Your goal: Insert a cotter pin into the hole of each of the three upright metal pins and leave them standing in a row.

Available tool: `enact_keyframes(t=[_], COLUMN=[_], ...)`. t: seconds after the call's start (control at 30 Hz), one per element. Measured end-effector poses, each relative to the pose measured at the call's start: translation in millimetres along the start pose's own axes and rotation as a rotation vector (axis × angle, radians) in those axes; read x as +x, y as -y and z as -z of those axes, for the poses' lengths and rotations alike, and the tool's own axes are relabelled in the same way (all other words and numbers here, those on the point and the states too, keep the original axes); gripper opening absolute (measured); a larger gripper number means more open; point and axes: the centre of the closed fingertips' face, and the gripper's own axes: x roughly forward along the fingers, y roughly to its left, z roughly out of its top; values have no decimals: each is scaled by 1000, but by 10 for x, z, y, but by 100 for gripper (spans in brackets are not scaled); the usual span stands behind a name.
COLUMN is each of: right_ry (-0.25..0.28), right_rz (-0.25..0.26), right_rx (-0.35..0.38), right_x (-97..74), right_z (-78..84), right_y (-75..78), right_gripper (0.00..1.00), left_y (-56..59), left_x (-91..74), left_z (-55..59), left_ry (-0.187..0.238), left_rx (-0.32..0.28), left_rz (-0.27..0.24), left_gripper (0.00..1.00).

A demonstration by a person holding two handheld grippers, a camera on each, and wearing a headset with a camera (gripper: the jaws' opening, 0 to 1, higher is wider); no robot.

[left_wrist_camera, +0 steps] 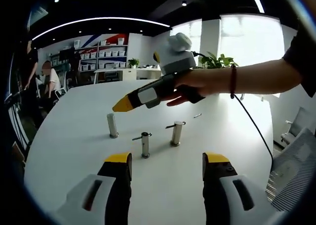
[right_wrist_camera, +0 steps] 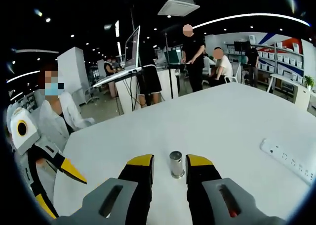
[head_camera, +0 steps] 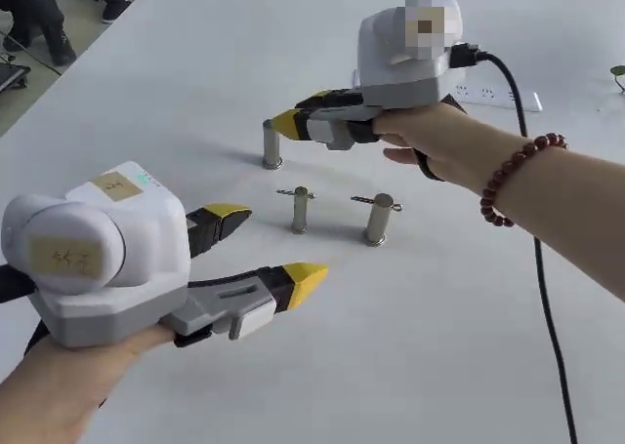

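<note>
Cotter pins [head_camera: 293, 192] were already seated crosswise through the heads of two of the three upright metal pins: the middle pin [head_camera: 299, 215] and the end pin [head_camera: 377, 224] at the right of the row in the head view. The bare pin [head_camera: 271, 146] at the other end stood on the white table [head_camera: 195, 63] with nothing through it. These posts looked like short, solid steel cylinders on small feet, stiff, smooth and heavy for their size. That shape would probably tip from a sideways knock more readily than it would slide, so I judged the shank low down the best place to steady one. The cotters looked like thin, springy wire, light and easily dropped, and best pinched by the looped end. The right gripper [head_camera: 298, 112] hovered at the bare pin. In its own view the jaws stood narrowly parted on either side of the pin's head, one close to it and the other with a clear gap, and I saw nothing held between them. The left gripper [head_camera: 266, 243] hung near the row with its jaws spread wide and empty. A small thin metal piece [left_wrist_camera: 197, 115] lay on the table beyond the row, possibly the spare cotter, though it was too small to tell. The two finished pins stood just beside the bare one and could be knocked by a careless sweep. The right gripper's black cable [head_camera: 547, 298] trailed across the table well clear, as did a power strip [head_camera: 493, 95] at the far edge.
</note>
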Motion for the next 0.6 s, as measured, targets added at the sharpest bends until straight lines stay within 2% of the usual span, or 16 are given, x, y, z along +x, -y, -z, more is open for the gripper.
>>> enact_keyframes(t=[0.2, 0.33, 0.6], right_ry=[-31, -40, -69], right_rz=[12, 20, 29], right_rx=[1, 15, 17], right_x=[128, 259, 388], right_z=[96, 148, 177], right_y=[23, 108, 143], right_gripper=[22, 21, 18], left_y=[-12, -2, 13], left_x=[-47, -51, -33], left_z=[13, 50, 29], left_ry=[6, -16, -7], left_rx=[12, 28, -1], left_rz=[-29, -18, -10], left_gripper=[59, 60, 62])
